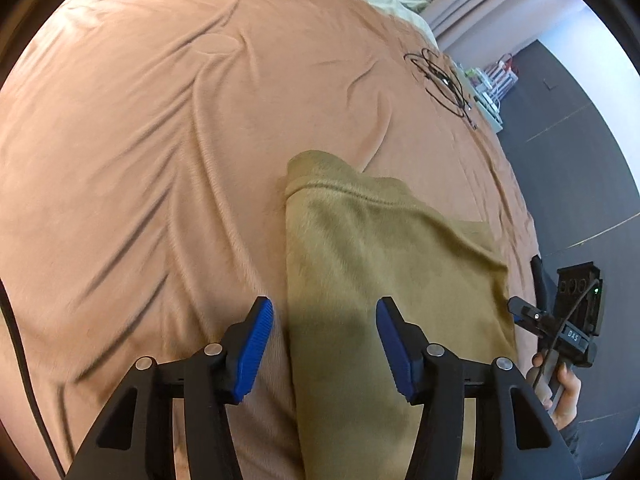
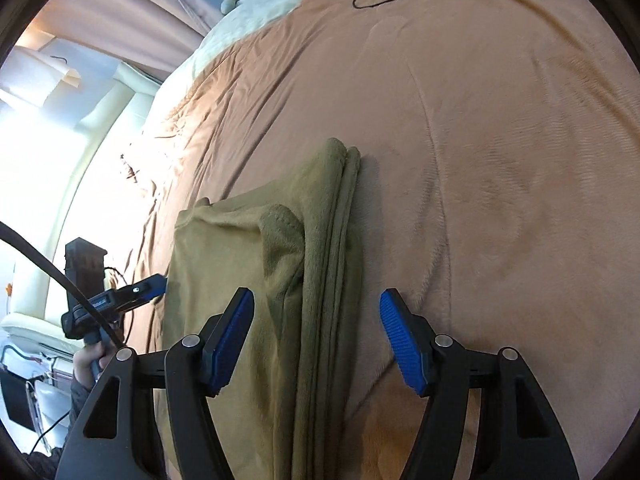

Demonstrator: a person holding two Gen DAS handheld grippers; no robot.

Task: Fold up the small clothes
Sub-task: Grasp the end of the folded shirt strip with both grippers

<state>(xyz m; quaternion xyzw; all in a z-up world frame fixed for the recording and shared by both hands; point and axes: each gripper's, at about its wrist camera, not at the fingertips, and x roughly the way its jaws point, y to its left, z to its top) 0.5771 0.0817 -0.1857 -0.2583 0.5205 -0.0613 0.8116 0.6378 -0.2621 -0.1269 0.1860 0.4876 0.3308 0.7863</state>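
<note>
Your left gripper [image 1: 325, 346] hangs with its blue pads spread and nothing pinched; the left edge of the olive-green garment [image 1: 384, 248] runs up between the jaws, below the pads. Your right gripper [image 2: 317, 342] is likewise spread and empty, straddling the garment's stacked right-hand fold, where several layers lie edge on edge. The garment itself lies flat on the tan bedspread [image 1: 152, 152], already folded into a narrow panel running away from you, with what looks like a sleeve turned in across its upper face.

The step in hand appears to be the next fold, bringing the near end over to the far end, or the reverse. To do it well, take both corners of one end at the same level, so the panel lifts square. On the right, close over all the stacked layers together; if you catch only the top one, the bundle will probably peel open. On the left, bite well inside the edge. Carry both hands at an even pace and lay the end down flush with the opposite end.

Farther off, a coiled black cable [image 1: 440, 80] lies on the bedspread, well clear of the garment. Beyond it the pale sheet [image 2: 256, 4] covers the head of the bed.
</note>
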